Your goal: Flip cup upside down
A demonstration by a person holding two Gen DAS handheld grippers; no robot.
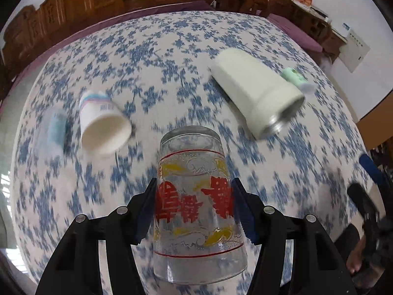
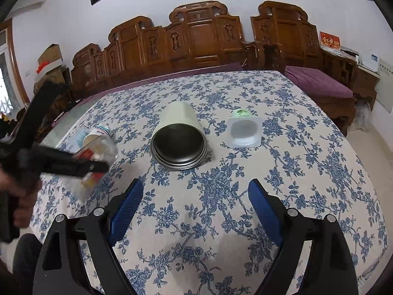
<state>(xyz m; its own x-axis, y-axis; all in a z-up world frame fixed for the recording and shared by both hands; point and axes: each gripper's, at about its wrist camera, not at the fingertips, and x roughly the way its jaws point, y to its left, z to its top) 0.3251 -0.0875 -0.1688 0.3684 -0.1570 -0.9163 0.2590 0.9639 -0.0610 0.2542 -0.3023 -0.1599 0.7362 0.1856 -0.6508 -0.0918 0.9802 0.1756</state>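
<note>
My left gripper (image 1: 194,191) is shut on a clear glass cup (image 1: 196,204) with red characters and yellow clouds. The cup is held above the floral tablecloth with its base pointing away from me and its mouth toward the camera. It also shows blurred in the right wrist view (image 2: 98,157), gripped by the left gripper (image 2: 73,164) at the left. My right gripper (image 2: 195,196) is open and empty above the near part of the table.
A cream steel tumbler (image 1: 255,91) (image 2: 179,135) lies on its side. A paper cup (image 1: 103,120) and a clear plastic cup (image 1: 52,130) lie at the left. A small green-and-white yoghurt pot (image 2: 243,129) lies at the right. Carved wooden benches (image 2: 196,36) stand behind the table.
</note>
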